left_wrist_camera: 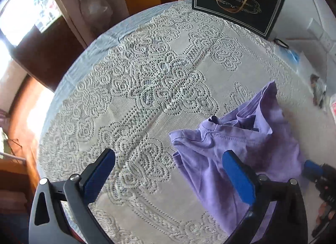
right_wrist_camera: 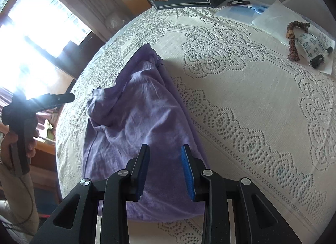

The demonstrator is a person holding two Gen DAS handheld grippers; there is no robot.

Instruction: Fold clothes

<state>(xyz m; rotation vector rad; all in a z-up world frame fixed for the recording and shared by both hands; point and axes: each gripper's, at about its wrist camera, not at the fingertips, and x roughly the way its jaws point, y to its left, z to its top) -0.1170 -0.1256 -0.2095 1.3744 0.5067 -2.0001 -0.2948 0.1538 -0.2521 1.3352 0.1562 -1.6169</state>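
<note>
A crumpled lilac garment (left_wrist_camera: 241,139) lies bunched on the lace tablecloth (left_wrist_camera: 136,88). In the left wrist view it sits at the lower right. My left gripper (left_wrist_camera: 170,157) is wide open and empty, above the cloth, its right finger (left_wrist_camera: 237,176) over the garment's left edge. In the right wrist view the garment (right_wrist_camera: 136,113) fills the lower middle. My right gripper (right_wrist_camera: 164,155) is open and empty, hovering over the garment's near end. The right gripper's tip also shows in the left wrist view (left_wrist_camera: 313,168), at the garment's right edge.
A dark gift bag (left_wrist_camera: 237,2) stands at the table's far edge. Papers, a tube (right_wrist_camera: 315,48) and a brown twisted stick (right_wrist_camera: 293,40) lie at the far right. The left gripper and hand (right_wrist_camera: 23,118) show beyond the table's left edge, by a bright window (right_wrist_camera: 42,40).
</note>
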